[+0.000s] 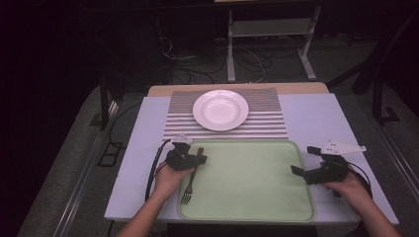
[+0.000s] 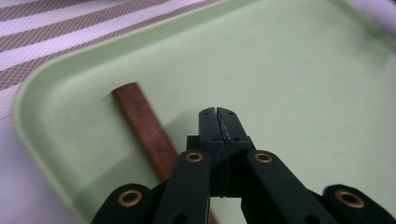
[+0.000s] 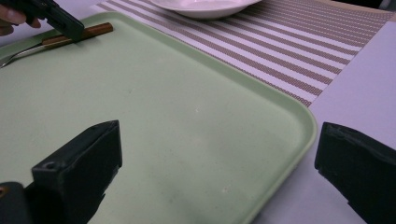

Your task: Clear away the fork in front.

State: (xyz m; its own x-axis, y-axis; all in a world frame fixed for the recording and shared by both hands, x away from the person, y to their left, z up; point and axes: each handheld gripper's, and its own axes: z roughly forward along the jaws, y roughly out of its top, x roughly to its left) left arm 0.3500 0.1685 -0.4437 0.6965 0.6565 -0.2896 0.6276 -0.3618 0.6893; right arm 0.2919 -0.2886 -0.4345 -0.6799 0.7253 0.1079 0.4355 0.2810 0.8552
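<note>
In the high view, a fork (image 1: 190, 180) with a brown wooden handle and metal tines was seen lying on the pale green tray (image 1: 257, 197), close to the tray's left rim, tines toward the person. The left gripper (image 1: 197, 159) was held over the handle end, while the right gripper (image 1: 302, 160) was kept at the tray's right rim. Beyond the tray, a round white plate (image 1: 220, 109) rested on a striped woven placemat (image 1: 272, 123).

In the left gripper view, the jaws were seen pressed together with nothing between them; the flat, square-ended handle (image 2: 144, 126) lay just beside them on the tray's smooth matte floor, near its rounded corner.

In the right gripper view, the jaws were seen standing wide apart and empty over the tray's near rim (image 3: 299, 140). The fork was made out at the tray's far side, under the left gripper.

The fork was judged light, stiff and thin. Lying flat on a smooth surface, it could slide or slip; the wooden handle, less slick than the metal neck, was judged the better place for a grip across its narrow sides.
</note>
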